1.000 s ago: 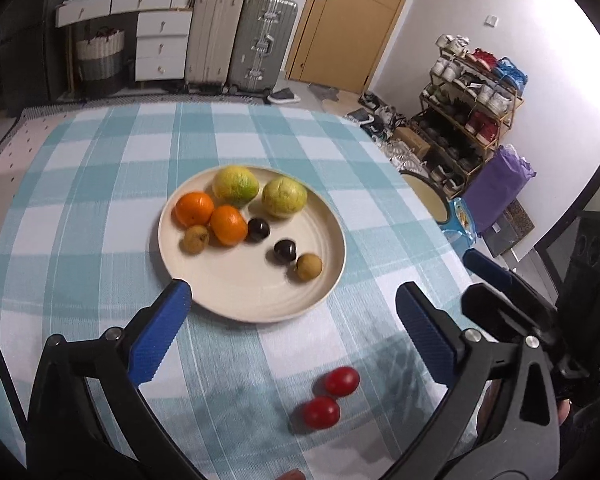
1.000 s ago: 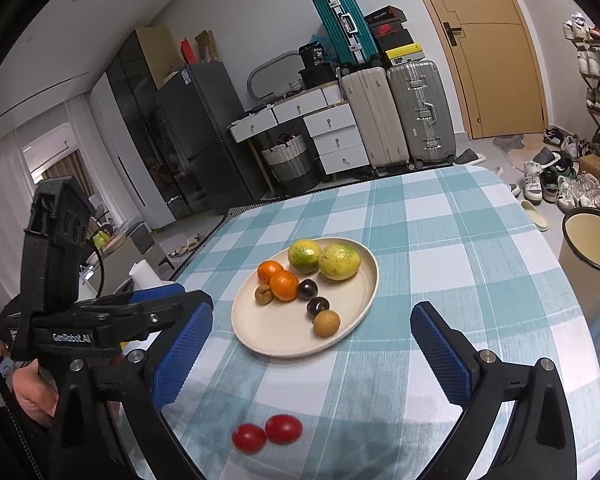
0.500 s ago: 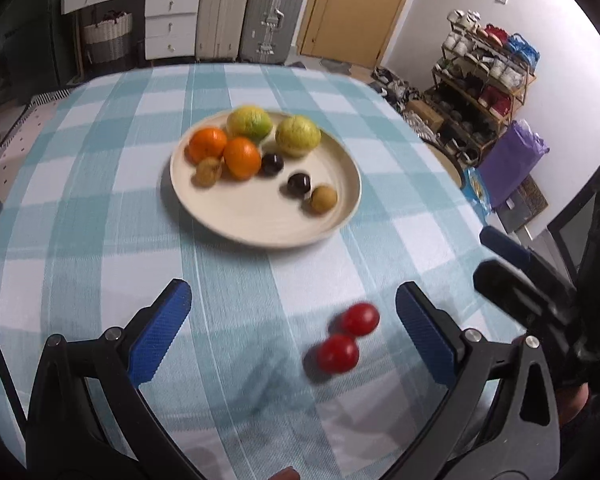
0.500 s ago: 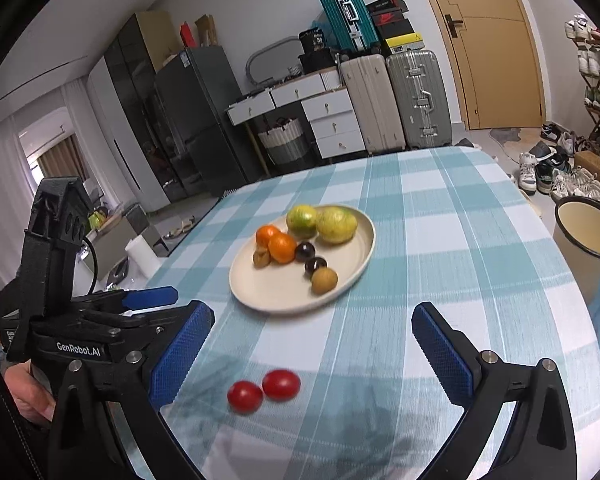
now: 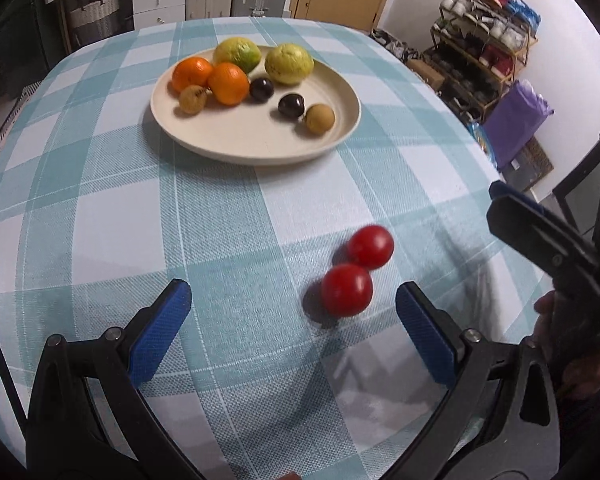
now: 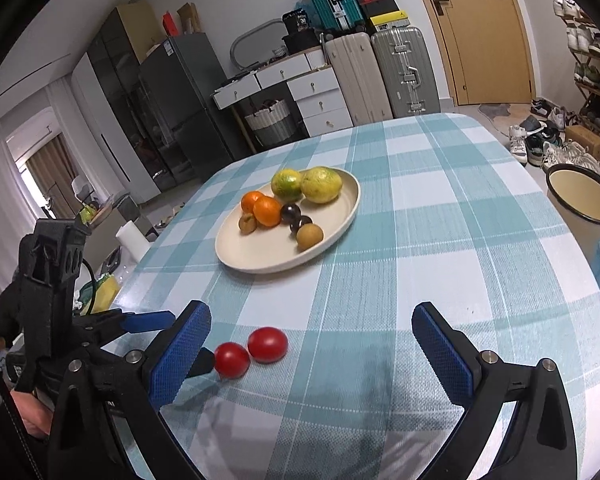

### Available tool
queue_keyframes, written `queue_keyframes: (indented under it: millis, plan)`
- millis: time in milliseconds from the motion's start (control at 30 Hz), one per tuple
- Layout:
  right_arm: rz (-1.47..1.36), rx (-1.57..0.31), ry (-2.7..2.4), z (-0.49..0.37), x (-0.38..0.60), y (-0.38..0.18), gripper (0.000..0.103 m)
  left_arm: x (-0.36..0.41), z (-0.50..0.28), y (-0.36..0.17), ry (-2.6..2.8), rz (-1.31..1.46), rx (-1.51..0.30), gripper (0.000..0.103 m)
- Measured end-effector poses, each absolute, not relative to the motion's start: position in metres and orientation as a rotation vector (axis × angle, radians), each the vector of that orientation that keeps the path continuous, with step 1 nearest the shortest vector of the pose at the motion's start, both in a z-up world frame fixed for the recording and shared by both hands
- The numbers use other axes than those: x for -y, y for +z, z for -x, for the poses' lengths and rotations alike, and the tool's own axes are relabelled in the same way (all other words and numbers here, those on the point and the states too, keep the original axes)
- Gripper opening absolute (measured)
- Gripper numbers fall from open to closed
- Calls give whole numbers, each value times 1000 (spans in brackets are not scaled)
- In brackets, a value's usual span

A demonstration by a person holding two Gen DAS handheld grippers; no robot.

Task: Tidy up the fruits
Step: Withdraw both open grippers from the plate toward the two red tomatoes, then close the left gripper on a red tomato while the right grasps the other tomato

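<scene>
Two red tomatoes lie touching on the checked tablecloth, the near one and the far one; they also show in the right wrist view. A cream plate farther back holds two oranges, two yellow-green citrus, two dark plums and two small brown fruits. My left gripper is open and empty, low over the cloth, with the near tomato just inside its right finger. My right gripper is open and empty, to the right of the tomatoes.
The round table's edge curves close on the right. Off the table stand a cream bin, a shoe rack, suitcases and a white drawer unit.
My left gripper has moved down and toward the tomatoes, which now lie between its fingers near the right one. The right gripper has shifted slightly. Both stay open.
</scene>
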State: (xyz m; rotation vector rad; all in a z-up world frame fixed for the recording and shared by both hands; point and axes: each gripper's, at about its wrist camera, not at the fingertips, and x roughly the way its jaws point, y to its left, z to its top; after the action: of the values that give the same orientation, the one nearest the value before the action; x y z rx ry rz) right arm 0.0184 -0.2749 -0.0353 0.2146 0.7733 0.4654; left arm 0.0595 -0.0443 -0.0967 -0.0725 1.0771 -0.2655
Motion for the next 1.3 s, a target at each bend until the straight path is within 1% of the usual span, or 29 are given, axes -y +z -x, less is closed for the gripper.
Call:
queue_keyframes:
  millis: [300,333,400,467,500,567,600,667,700,800,867,1300]
  plan:
    - [-221,-789,468,-17,276,-41,103,54,-57,-103,-291,35,-1074,101]
    - [-222,-791,469,-17,276,-42,103,55,-57,-103,-298,31,-1072,100]
    - [-223,-796,470,-18,276,-43,103,57,-56,-102,-319,30,-1069,96]
    - [-222,-798,472,-17,276,-44,103,59,-55,-103,-332,27,-1068,88]
    - [-221,-799,472,-18,276,-45,103,61,-55,-103,-344,27,-1069,86]
    - [-225,-798,471,-18,277,-45,103,61,-55,-103,-355,29,-1069,75]
    - [-227,-799,471,-18,277,-45,103,62,-55,-103,-367,35,-1068,72]
    - [-232,-802,468,-18,278,-46,103,62,-54,-102,-383,46,-1065,59]
    - [-234,-805,466,-19,279,-47,103,62,-53,-102,-392,47,-1061,57]
    - [-235,-808,464,-20,279,-48,103,63,-52,-100,-416,43,-1047,47]
    - [-240,-815,464,-21,280,-50,103,63,-52,-100,-432,50,-1050,26]
    - [-238,-850,496,-20,271,-54,103,37,-53,-95,-455,166,-1024,26]
